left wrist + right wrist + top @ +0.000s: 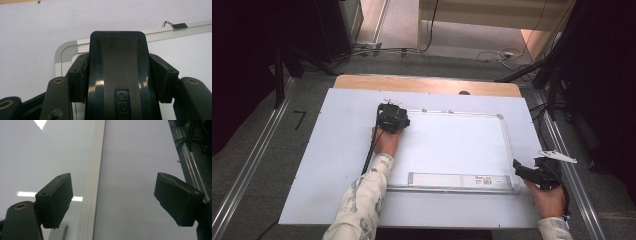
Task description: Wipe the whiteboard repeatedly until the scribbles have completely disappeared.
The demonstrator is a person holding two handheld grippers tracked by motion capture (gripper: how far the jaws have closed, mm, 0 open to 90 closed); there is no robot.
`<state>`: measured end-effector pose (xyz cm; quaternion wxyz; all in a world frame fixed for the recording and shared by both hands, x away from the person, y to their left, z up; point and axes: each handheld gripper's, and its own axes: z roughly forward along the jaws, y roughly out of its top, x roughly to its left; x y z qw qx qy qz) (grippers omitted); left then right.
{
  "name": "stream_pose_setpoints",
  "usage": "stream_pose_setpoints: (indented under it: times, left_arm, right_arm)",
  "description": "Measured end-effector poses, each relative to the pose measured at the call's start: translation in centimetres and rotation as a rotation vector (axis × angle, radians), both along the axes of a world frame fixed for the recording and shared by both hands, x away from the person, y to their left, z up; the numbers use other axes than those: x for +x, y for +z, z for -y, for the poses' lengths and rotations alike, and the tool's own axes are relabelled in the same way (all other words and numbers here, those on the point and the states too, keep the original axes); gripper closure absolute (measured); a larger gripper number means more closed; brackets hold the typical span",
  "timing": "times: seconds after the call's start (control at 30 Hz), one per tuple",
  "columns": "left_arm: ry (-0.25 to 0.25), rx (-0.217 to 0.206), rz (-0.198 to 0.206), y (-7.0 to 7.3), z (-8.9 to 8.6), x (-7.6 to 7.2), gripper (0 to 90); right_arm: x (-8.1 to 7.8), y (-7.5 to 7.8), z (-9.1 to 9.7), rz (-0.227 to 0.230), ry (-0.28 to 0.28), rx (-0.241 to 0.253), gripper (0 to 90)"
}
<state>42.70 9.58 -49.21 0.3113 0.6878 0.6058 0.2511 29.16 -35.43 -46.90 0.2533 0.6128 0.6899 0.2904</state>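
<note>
Left of centre in the high view, the left gripper (393, 119) sits at the upper left corner of the white rectangular whiteboard with a silver metal frame (452, 145), which lies flat on the pale tabletop (332, 150). Its jaws are clenched around a black plastic board eraser (120, 75). At the lower right of the frame, the right gripper (519, 169) stands released, jaws wide apart, straddling the board's right edge.
</note>
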Motion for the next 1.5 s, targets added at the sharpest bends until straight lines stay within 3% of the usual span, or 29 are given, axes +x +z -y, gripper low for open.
stream_pose_setpoints:
  times: [0.47,0.87,1.13,1.5]
  left_arm:
    - [-0.016,0.002,-0.001,-0.1,1.3,-3.3,41.4]
    - [0.008,-0.005,-0.002,-0.2,2.0,-5.6,41.5]
    - [-0.013,-0.025,-0.004,-0.1,1.8,-6.0,41.5]
    - [0.001,-0.004,0.004,-0.2,2.2,-6.3,41.5]
  right_arm:
    - [0.2,0.0,-0.5,-0.002,0.011,-0.011,14.1]
    - [0.2,0.0,-0.6,-0.003,0.012,-0.013,14.1]
    - [0.2,0.0,-0.6,-0.001,0.011,-0.011,14.1]
    - [0.2,0.0,-0.7,-0.003,0.012,-0.011,14.1]
